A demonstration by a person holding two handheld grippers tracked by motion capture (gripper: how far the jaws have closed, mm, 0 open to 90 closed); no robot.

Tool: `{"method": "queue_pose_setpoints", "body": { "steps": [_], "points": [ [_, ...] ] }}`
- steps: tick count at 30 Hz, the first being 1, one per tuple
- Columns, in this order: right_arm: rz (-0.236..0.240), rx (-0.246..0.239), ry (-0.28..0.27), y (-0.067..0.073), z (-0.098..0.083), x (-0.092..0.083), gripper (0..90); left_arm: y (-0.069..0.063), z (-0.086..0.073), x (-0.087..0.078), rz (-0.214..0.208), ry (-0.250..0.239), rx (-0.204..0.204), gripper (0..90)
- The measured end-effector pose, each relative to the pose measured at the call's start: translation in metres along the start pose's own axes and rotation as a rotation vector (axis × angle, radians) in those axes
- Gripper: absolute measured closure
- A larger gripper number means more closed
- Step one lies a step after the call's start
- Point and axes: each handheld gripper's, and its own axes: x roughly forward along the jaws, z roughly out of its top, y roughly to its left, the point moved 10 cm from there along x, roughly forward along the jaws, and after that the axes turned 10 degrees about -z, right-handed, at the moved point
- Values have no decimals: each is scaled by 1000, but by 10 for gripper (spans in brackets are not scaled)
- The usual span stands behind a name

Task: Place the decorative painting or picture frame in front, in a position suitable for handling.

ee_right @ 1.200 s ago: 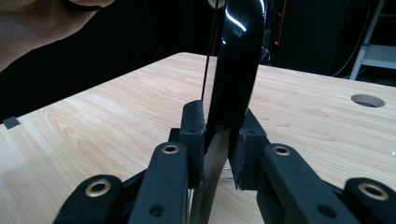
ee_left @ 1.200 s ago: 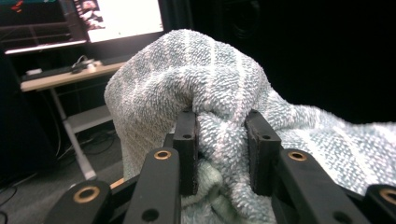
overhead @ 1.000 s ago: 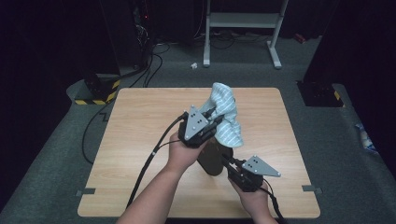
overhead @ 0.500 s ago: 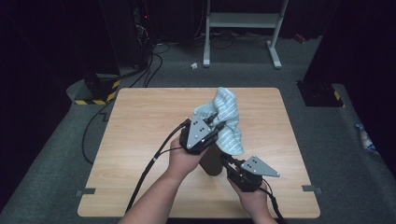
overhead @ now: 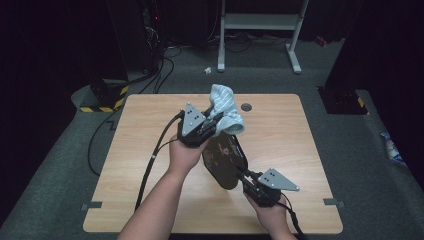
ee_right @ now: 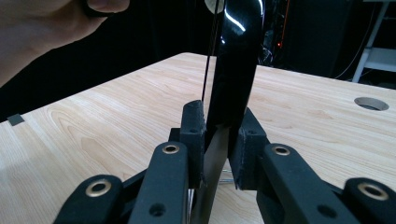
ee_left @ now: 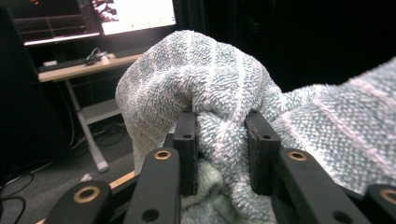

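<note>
Two grips kept, towel shifted left.
Left gripper (overhead: 212, 121) clamped on striped towel (overhead: 227, 112), now carried leftward above the table (overhead: 300, 150), wiping the dark plate's (overhead: 225, 160) upper edge; right gripper (overhead: 245, 176) unmoved, pinching the upright plate's lower rim.

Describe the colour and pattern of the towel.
The towel is pale blue-green terry with thin white stripes, clearest in the left gripper view.
</note>
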Motion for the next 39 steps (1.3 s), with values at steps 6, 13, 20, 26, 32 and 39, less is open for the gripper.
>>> {"method": "queue_pose_setpoints", "body": {
  "steps": [6, 13, 20, 26, 32, 39],
  "points": [
    [1, 0, -1, 0, 0, 0, 769, 21, -24, 1, 31, 40, -54, 705],
    [1, -2, -5, 0, 0, 0, 768, 38, -59, 3, 54, 104, -99, 704],
    [1, 0, -5, 0, 0, 0, 768, 49, -89, 2, 74, 154, -130, 704],
    [0, 0, -4, 1, 0, 0, 768, 55, -104, 0, 85, 168, -153, 704],
    [-1, -2, -5, 1, 0, 0, 768, 50, -91, 0, 75, 152, -128, 704],
    [-6, -3, -4, -1, -1, 0, 765, 27, -50, 1, 41, 86, -73, 704]
  ]
}}
